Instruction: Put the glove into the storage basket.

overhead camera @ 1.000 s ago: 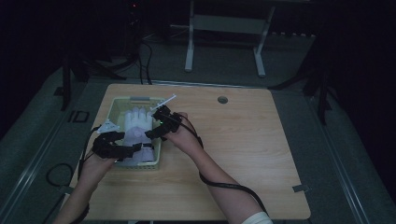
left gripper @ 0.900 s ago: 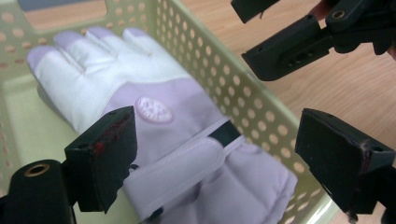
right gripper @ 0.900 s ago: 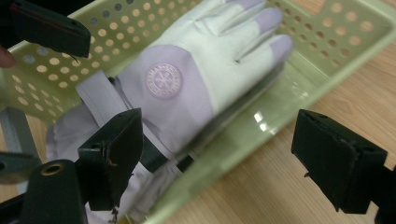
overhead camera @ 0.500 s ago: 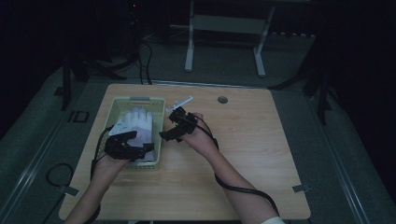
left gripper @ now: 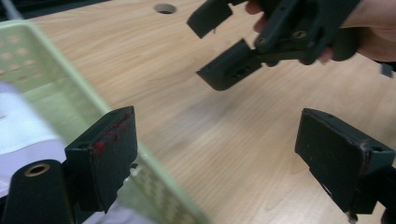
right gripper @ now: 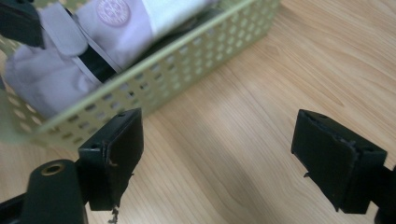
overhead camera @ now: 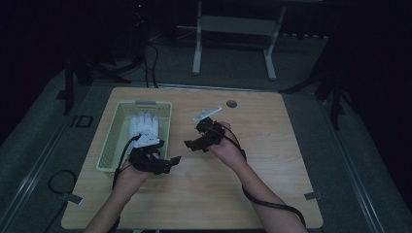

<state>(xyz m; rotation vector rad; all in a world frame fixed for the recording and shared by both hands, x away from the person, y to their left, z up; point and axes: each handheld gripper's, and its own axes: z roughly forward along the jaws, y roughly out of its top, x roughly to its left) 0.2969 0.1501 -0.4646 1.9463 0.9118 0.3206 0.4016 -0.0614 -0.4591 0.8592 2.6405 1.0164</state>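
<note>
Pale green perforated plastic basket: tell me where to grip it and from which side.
Grip the pale green perforated plastic basket by its thin upright long wall facing the table's middle, probably from above, one jaw inside, one outside. The open right gripper is nearest that side.

The floor mat (overhead camera: 58, 127) left of the counter (overhead camera: 272, 160) carries pale letters that read "ID" (overhead camera: 81, 121) in the high view. In the right gripper view, a round pale emblem (right gripper: 112, 9) sits on the lilac cloth (right gripper: 56, 65) lying in the green basket (right gripper: 187, 74); it has a ring of small marks, but they are too blurred to read. Nothing legible stands on the basket, the counter or the black fingers (right gripper: 114, 154) in either gripper view.
</note>
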